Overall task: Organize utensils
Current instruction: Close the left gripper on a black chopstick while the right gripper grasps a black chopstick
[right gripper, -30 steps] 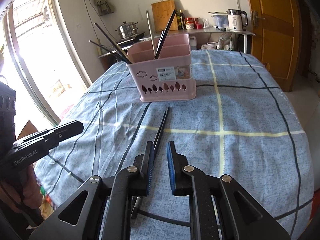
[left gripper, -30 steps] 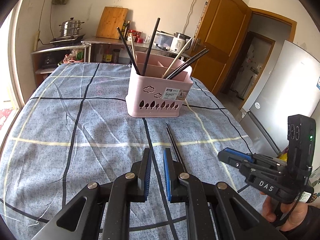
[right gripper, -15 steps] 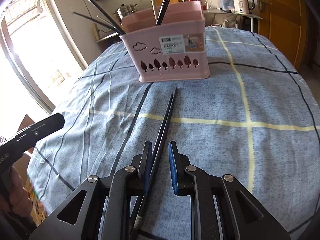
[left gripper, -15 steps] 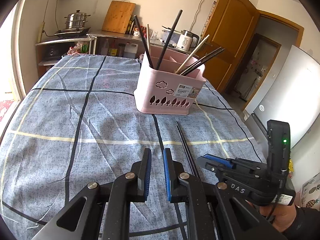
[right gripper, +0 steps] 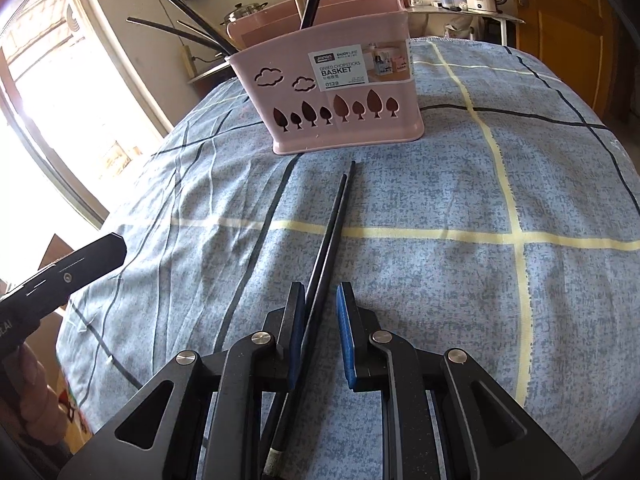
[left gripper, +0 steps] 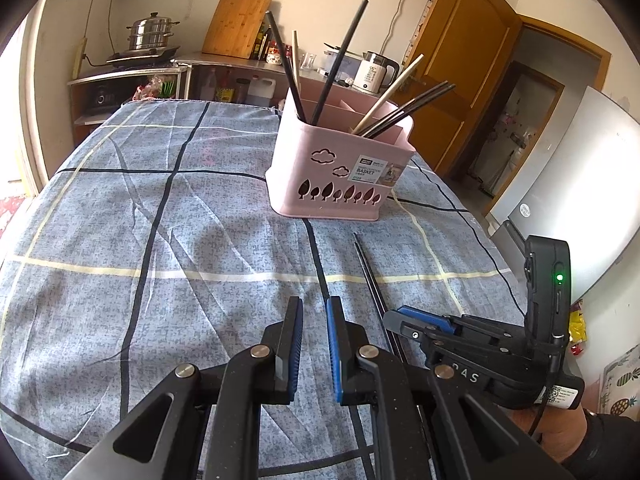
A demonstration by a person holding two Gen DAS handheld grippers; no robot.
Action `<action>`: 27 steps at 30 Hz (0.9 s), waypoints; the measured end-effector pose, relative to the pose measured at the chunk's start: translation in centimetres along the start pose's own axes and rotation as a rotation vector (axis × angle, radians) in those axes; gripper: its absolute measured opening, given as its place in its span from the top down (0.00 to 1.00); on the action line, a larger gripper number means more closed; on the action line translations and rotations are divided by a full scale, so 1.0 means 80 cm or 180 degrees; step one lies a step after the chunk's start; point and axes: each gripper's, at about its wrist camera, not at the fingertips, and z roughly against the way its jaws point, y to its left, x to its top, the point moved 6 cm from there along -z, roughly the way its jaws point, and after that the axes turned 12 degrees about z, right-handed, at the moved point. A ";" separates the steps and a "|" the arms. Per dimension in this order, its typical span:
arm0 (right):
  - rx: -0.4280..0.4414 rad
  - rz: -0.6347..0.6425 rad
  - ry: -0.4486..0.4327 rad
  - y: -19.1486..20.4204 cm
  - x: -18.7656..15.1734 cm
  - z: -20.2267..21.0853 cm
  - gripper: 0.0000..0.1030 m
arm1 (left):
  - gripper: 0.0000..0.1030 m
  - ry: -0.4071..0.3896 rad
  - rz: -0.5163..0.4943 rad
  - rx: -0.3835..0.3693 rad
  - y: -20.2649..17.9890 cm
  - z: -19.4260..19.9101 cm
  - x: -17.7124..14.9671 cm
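Note:
A pink divided chopstick basket (left gripper: 340, 168) (right gripper: 340, 92) stands on the blue checked tablecloth and holds several black and pale chopsticks. A pair of black chopsticks (right gripper: 328, 232) (left gripper: 372, 280) lies flat on the cloth in front of it. My right gripper (right gripper: 318, 300) is open and low over the cloth, its jaws straddling the near part of the chopsticks, which lie close to the left finger. My left gripper (left gripper: 314, 308) is open and empty, hovering left of the chopsticks. The right gripper shows in the left wrist view (left gripper: 416, 320).
The table (left gripper: 120, 240) drops off at its right edge beside a white fridge (left gripper: 580, 200) and a wooden door (left gripper: 460, 60). A counter with a pot, cutting board and kettle (left gripper: 376, 72) stands behind. A bright window (right gripper: 60, 100) is on the left.
My right gripper has moved forward and down so the lying chopsticks now sit between its jaws. My left gripper has drifted closer to the basket. Both stay open.

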 end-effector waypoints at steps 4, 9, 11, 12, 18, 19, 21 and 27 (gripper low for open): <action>-0.0038 0.0033 -0.0008 0.002 -0.001 -0.001 0.83 | 0.89 0.0017 -0.0030 -0.0006 -0.004 -0.001 -0.003; -0.0081 0.0006 -0.0024 -0.003 -0.004 0.002 0.86 | 0.89 0.0024 -0.0028 -0.0009 -0.005 -0.002 -0.004; -0.0099 0.0005 -0.0020 -0.002 -0.005 0.003 0.87 | 0.89 0.0037 -0.0022 -0.0011 -0.006 -0.004 -0.005; -0.0118 0.0019 -0.0015 -0.002 -0.004 0.002 0.87 | 0.89 0.0045 -0.0019 -0.0015 -0.006 -0.005 -0.005; -0.0244 0.0147 0.0064 0.002 -0.006 0.002 0.91 | 0.89 0.0117 -0.0015 -0.0068 -0.015 -0.018 -0.005; -0.0227 0.0136 0.0074 0.000 -0.008 0.004 0.92 | 0.89 0.0138 -0.0010 -0.0088 -0.018 -0.021 -0.004; -0.0241 0.0161 0.0083 -0.004 -0.014 0.009 0.92 | 0.89 0.0174 -0.0002 -0.0129 -0.023 -0.029 -0.003; -0.0264 0.0102 0.0108 -0.021 -0.033 0.028 0.92 | 0.89 0.0318 -0.0019 -0.0165 -0.046 -0.071 0.000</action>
